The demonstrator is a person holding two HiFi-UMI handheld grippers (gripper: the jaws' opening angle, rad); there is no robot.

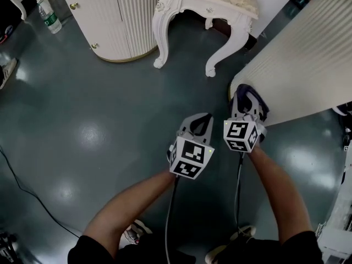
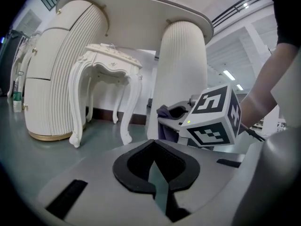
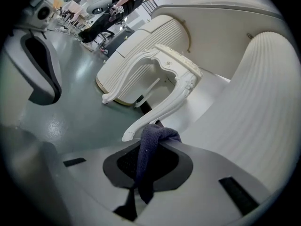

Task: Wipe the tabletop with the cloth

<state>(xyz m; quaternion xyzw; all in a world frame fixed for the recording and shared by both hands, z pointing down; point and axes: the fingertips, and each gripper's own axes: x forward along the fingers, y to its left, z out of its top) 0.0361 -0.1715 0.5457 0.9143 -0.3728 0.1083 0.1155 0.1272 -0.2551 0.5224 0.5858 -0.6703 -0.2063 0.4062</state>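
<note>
Wiping appears not yet started: right gripper [image 3: 161,142] clamps the dark cloth [image 3: 143,166], left gripper [image 2: 154,144] is closed on nothing, both hang lower than the top of the table [image 2: 141,18].

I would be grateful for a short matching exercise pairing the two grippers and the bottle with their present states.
Things:
1. left gripper
2. right gripper
3. bottle

States:
A. upright on the floor
B. shut on the dark cloth
C. shut, nothing between its jaws

Pairs: 1-C, 2-B, 3-A.
</note>
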